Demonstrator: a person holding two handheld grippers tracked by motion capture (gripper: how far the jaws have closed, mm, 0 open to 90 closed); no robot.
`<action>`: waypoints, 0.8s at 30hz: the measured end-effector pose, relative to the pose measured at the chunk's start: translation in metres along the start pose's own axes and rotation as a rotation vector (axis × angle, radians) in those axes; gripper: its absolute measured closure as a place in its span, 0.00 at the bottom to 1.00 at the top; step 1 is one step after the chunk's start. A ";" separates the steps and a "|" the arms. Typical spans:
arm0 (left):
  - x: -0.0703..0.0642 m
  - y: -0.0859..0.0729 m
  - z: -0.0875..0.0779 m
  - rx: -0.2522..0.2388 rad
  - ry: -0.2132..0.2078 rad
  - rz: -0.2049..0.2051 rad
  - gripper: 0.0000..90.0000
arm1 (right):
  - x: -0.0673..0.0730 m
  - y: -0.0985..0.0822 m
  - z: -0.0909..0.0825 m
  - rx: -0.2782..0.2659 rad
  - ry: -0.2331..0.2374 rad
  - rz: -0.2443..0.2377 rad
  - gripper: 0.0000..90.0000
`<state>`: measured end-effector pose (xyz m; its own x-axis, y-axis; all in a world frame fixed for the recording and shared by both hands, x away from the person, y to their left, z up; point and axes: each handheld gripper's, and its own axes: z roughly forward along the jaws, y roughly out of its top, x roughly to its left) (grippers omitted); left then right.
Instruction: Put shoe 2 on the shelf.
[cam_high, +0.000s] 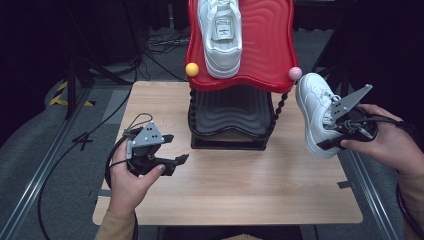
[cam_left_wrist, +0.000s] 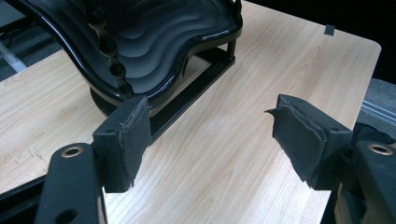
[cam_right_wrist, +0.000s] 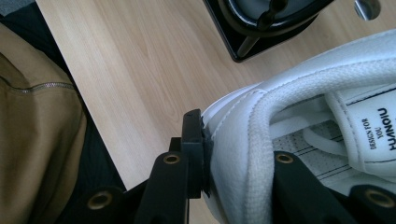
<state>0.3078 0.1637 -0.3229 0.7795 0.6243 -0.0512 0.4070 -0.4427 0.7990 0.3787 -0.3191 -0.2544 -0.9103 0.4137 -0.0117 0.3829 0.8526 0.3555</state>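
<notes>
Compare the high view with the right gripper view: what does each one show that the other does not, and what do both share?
High view alone: a second white sneaker lying on the red wavy top shelf, and the open left gripper above the table. Right gripper view alone: one jaw outside and one inside the heel collar, and printed text on the tongue label. Both: the held white leather sneaker, the right gripper, the light wooden table.
</notes>
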 end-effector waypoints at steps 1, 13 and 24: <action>0.000 0.000 0.000 0.001 0.001 0.002 0.32 | -0.001 0.003 -0.004 -0.001 -0.004 -0.004 0.85; 0.001 -0.001 -0.001 -0.004 0.003 -0.007 0.32 | -0.006 0.026 -0.042 -0.029 -0.024 -0.024 0.85; 0.002 -0.001 -0.004 -0.008 0.004 -0.009 0.32 | -0.011 0.047 -0.072 -0.022 -0.061 -0.034 0.85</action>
<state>0.3068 0.1677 -0.3215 0.7739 0.6308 -0.0565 0.4104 -0.4316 0.8033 0.3954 -0.3063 -0.1704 -0.9111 0.4042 -0.0810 0.3481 0.8596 0.3740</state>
